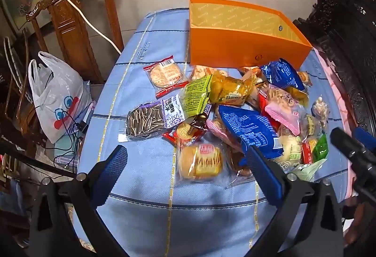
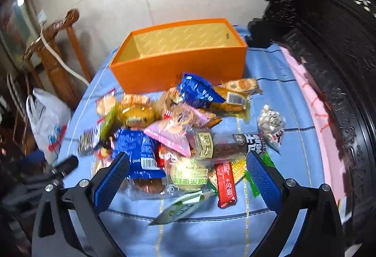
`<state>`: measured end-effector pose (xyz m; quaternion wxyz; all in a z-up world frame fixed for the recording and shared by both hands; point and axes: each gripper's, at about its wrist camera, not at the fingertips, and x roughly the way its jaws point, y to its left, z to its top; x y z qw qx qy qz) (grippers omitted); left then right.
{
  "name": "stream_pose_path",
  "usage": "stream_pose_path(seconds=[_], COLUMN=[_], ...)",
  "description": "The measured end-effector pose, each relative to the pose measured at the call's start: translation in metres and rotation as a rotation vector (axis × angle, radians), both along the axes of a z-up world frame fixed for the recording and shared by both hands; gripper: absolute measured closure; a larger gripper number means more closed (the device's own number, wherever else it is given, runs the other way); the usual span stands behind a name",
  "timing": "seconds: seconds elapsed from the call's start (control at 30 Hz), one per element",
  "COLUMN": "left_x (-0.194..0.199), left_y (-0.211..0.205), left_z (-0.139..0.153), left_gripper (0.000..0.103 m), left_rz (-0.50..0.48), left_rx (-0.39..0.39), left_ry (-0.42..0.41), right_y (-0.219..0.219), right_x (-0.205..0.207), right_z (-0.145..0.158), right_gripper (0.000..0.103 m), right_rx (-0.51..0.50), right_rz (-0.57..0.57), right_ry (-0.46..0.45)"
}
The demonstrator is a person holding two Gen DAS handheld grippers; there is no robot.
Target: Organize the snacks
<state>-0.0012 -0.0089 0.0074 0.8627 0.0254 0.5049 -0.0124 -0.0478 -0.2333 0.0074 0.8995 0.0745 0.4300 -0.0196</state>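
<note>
- The snacks lie in a loose heap (image 1: 235,111) on the blue-clothed tabletop (image 1: 145,186), just in front of the empty orange box (image 1: 239,50), which stands at the far side with its opening up.
- The left tool (image 1: 185,163) hovers above the near edge of the heap with its two blue pads spread wide and nothing between them.
- Directly ahead of the left tool, between the lines of its pads, lies a clear-wrapped yellow cake (image 1: 199,160); it seems the nearest single piece for this side. Its long axis runs roughly across the gap, so the spread pads would close on its short ends unless the tool turns.
- The right tool (image 2: 188,174) is likewise spread and holds nothing. It hangs over the right half of the heap, above a green-labelled pack (image 2: 189,175) and a red bar (image 2: 225,184).
- The red bar's long axis points roughly away from the right tool, toward the box, so the pads would meet its narrow sides, which looks an easy pinch.
- From either tool the box lies straight beyond the heap, so any carry goes forward over the pile.
- The right view is blurred, so finer contact cannot be told.
</note>
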Motion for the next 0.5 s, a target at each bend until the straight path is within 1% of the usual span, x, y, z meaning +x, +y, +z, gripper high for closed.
stream_pose_path(seconds=[0.03, 0.1, 0.2, 0.5], left_x=[0.001, 0.000, 0.000, 0.000], left_y=[0.001, -0.001, -0.001, 0.000], left_z=[0.000, -0.001, -0.001, -0.003], left_gripper=[0.004, 0.004, 0.004, 0.004], left_rz=[-0.003, -0.010, -0.011, -0.011], left_rx=[-0.004, -0.001, 0.000, 0.003], left_ry=[0.001, 0.005, 0.006, 0.013], right_y=[0.004, 0.010, 0.009, 0.004], right_x=[-0.001, -0.003, -0.002, 0.001], right_z=[0.001, -0.005, -0.014, -0.015], right_gripper=[0.003, 0.003, 0.003, 0.003], right_rx=[-0.005, -0.025, -0.007, 0.008], right_rz=[0.004, 0.021, 0.018, 0.009], right_ry=[-0.004, 0.023, 0.056, 0.059])
